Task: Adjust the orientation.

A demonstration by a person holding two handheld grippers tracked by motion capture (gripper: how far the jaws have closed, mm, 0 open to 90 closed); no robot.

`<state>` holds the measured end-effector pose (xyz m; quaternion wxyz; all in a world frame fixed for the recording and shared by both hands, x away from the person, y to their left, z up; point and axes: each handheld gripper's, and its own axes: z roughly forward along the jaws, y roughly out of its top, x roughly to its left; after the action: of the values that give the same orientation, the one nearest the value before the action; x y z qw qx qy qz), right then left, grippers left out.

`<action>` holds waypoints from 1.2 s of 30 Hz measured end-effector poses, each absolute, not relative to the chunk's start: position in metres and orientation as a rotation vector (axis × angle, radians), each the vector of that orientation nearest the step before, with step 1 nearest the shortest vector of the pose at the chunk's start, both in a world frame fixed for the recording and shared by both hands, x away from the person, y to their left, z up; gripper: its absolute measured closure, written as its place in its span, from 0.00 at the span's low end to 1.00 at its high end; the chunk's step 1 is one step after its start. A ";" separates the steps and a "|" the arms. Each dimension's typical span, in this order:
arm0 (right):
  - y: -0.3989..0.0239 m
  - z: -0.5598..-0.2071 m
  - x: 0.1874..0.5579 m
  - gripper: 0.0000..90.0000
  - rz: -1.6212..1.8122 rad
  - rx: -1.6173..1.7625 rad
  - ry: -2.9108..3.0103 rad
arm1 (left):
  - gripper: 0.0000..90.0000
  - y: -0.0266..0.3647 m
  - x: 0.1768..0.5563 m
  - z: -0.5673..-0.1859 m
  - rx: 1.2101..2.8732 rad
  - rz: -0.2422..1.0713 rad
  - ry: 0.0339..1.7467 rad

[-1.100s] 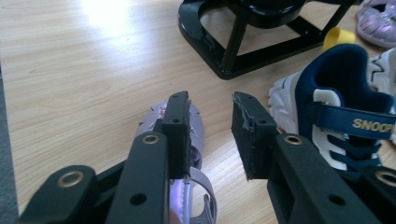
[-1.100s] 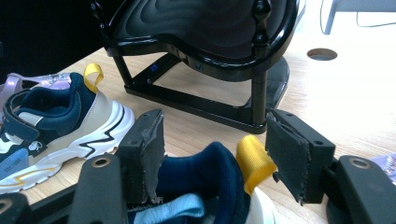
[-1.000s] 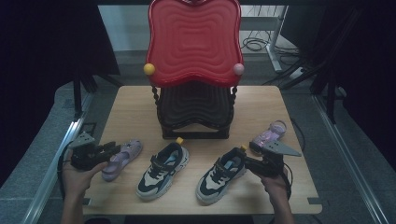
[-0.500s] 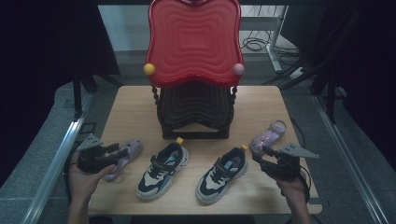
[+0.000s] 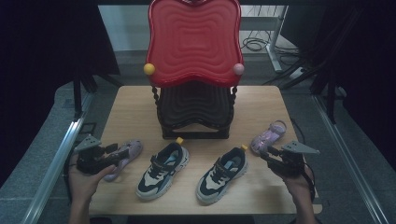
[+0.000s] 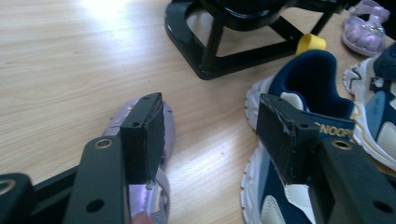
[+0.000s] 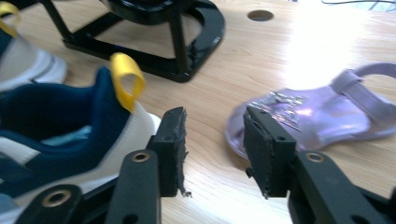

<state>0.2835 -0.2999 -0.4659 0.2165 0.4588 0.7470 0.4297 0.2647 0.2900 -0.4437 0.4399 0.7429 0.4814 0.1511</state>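
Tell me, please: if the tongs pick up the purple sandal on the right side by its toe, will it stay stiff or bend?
The purple sandal looks thin and flat-soled, so it is probably light and may flex a little. Its back strap is a narrow loop and would likely flop. The glossy upper could be somewhat slippery for the pads.

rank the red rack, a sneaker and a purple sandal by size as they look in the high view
1. red rack, by far the largest
2. left sneaker; the right sneaker looks alike
3. right purple sandal, the smallest; the left one is partly hidden
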 end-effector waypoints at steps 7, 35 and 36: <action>-0.316 -0.471 0.283 0.84 1.106 1.281 2.072 | 0.47 0.282 0.264 -0.440 1.880 0.385 1.152; -0.315 -0.512 0.321 0.99 0.913 1.356 2.165 | 0.45 0.293 0.263 -0.438 1.892 0.380 1.161; -0.315 -0.512 0.321 0.99 0.913 1.356 2.165 | 0.45 0.293 0.263 -0.438 1.892 0.380 1.161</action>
<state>0.3208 -0.3147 -0.5123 0.2126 0.4885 0.7798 0.3287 0.2626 0.2929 -0.4381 0.4302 0.7584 0.4653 0.1523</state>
